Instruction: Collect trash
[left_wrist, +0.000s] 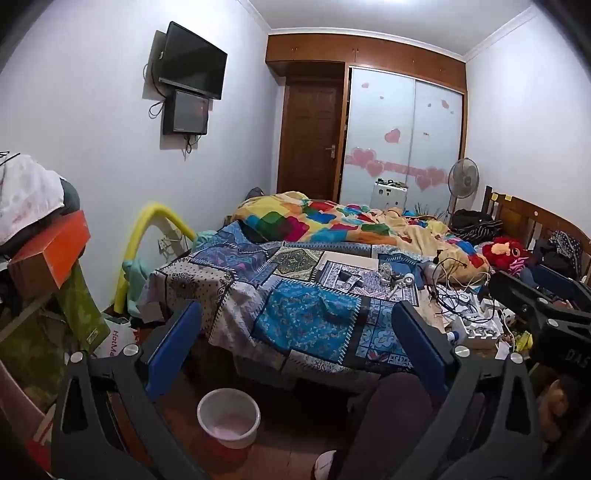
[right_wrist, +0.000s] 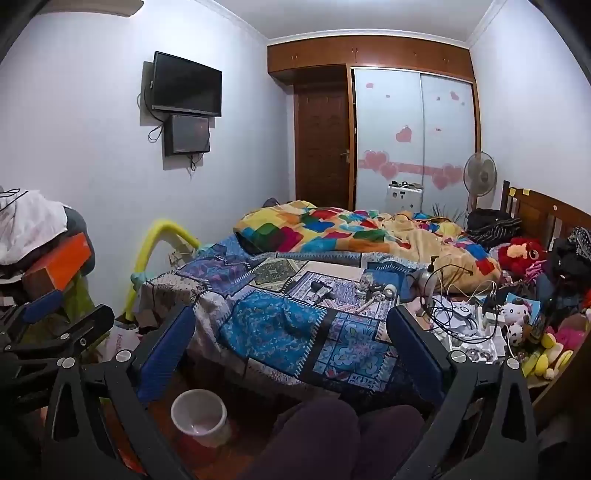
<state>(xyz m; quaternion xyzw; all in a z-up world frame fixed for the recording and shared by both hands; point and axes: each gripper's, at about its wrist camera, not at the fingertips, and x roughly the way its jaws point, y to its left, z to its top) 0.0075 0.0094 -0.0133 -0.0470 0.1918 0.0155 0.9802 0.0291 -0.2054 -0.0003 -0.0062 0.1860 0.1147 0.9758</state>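
Trash awaits us on the bed (left_wrist: 295, 306) — loose white scraps and wrappers (right_wrist: 476, 345) heaped among tangled cables (right_wrist: 443, 299) near the headboard end, with a roll of tape (right_wrist: 388, 291) and small oddments lying on the patchwork quilt (right_wrist: 280, 321) beside them. We cannot tell from either view exactly which pieces are rubbish and which are keepsakes. Below the foot of the bed, on the floor, stands the bin (left_wrist: 228, 416), a pale-lined pail with a red base, apparently empty.

We judge the scraps light, soft and easily crushed; pinching a paper at a free edge that lifts clear of the cables looks safest, since a wire could snag and drag its neighbours along.

Our left gripper (left_wrist: 295, 354) hovers above the foot of the bed with its blue pads spread wide — nothing between them, nothing touched. Our right gripper (right_wrist: 291, 360), nearer the cluttered headboard end, is likewise fully spread and empty. Neither has yet reached the heap, so we reckon the collecting not yet begun.
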